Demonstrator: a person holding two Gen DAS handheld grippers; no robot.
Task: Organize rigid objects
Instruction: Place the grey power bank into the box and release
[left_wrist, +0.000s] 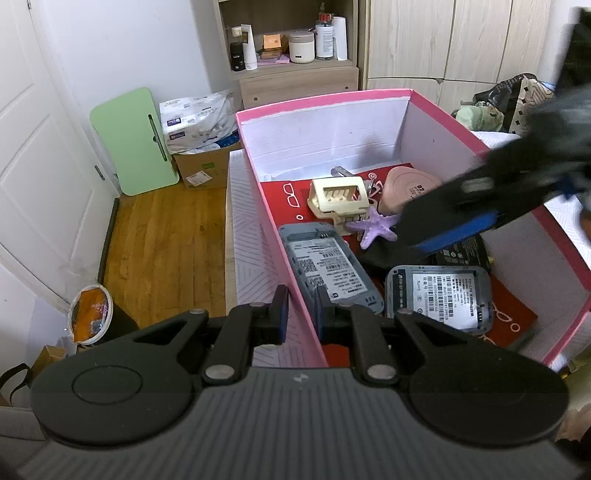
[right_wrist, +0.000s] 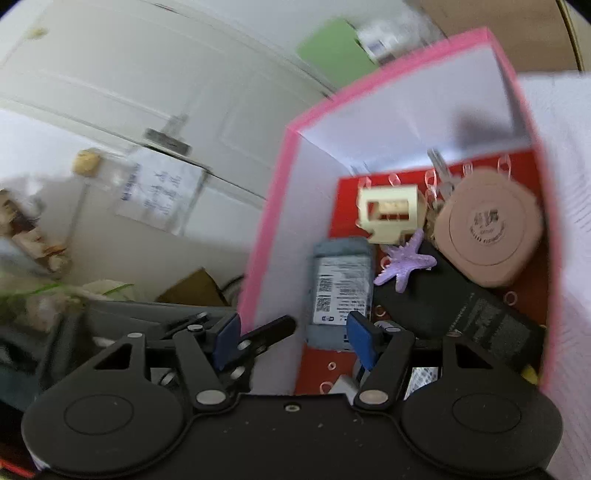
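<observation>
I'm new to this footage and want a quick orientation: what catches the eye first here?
The pink box with its red floor dominates both views. Inside it a purple starfish lies at the middle, between a cream plastic holder and a pink rounded case. The left gripper is clamped on the box's near wall, while the right gripper hangs open over the box.

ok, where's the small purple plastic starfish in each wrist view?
Left wrist: the small purple plastic starfish lies right of centre, in front of the cream plastic holder.
Right wrist: starfish right of centre, below the cream holder.
Shared landmark: the pink cardboard box that holds both.
</observation>
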